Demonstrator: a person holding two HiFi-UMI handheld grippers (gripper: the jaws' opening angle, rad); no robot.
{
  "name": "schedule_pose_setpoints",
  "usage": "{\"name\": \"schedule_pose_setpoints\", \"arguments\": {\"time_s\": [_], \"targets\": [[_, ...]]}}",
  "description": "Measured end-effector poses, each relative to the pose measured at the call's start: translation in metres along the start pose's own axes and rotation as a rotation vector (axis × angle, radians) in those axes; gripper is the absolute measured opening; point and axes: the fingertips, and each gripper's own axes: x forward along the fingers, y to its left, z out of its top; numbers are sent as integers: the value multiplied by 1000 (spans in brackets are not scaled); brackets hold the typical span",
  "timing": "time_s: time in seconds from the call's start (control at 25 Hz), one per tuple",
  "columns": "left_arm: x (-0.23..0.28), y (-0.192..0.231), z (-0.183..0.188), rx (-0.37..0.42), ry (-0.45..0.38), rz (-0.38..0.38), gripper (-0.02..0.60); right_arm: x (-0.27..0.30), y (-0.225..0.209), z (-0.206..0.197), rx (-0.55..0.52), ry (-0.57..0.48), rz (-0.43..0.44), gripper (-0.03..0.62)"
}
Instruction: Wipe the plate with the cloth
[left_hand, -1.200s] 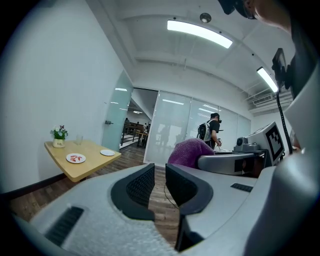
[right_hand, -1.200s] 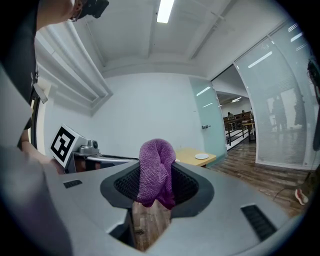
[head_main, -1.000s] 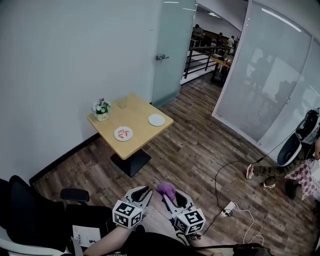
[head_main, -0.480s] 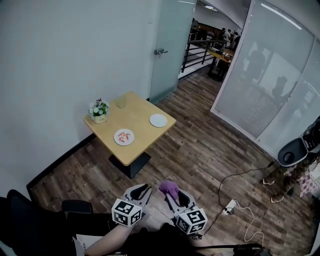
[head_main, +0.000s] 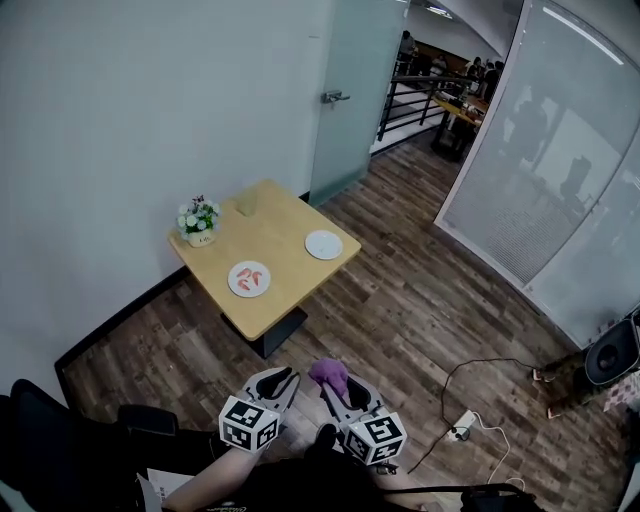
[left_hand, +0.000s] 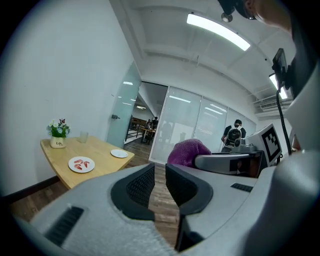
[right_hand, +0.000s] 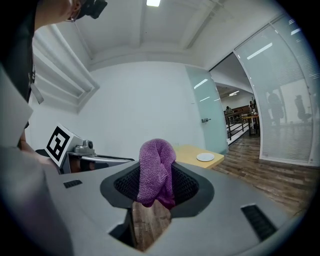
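Only your right gripper view shows right tongs (right_hand: 156, 176) clamping cloth (right_hand: 156, 152); left tongs (left_hand: 159, 182) barely apart, empty; plate (head_main: 323, 244) far, indistinct.

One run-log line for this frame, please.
stage: away from table, no wiping yet | right hand-held gripper: shut on cloth | left hand-held gripper: narrowly open, empty | empty plate: on table

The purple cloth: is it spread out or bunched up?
Bunched: the purple cloth stands as a wad pinched between the right gripper's jaws.
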Motion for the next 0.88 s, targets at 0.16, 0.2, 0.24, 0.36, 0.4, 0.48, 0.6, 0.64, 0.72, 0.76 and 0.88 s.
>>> {"name": "schedule_pose_setpoints", "arguments": {"time_s": [0.16, 0.2, 0.24, 0.36, 0.4, 0.48, 0.6, 0.64, 0.72, 0.76, 0.88], "targets": [[39, 16, 19, 12, -8, 25, 71, 22, -38, 21, -10, -21, 19, 153], [50, 18, 25, 16, -11, 30, 71, 26, -49, 25, -11, -21, 18, 153], [61, 19, 30, 17, -14, 34, 71, 29, -60, 29, -12, -21, 18, 152], [93, 16, 40, 18, -15, 38, 71, 36, -92, 41, -24, -22, 25, 152], [106, 14, 44, 20, -14, 38, 71, 38, -104, 46, -30, -24, 27, 153], [129, 10, 54, 30, -13, 45, 71, 40, -128, 57, -32, -33, 31, 153], [157, 7, 67, 36, -13, 60, 71, 41, -161, 67, -28, -42, 33, 153], [165, 5, 68, 35, -13, 64, 71, 41, -171, 69, -29, -41, 33, 152], [178, 3, 67, 29, -6, 72, 71, 41, -188, 71, -23, -39, 34, 153], [184, 3, 67, 27, -1, 74, 70, 42, -194, 71, -16, -39, 36, 153], [199, 3, 69, 27, 5, 73, 71, 47, -206, 71, -5, -38, 43, 152]]}}
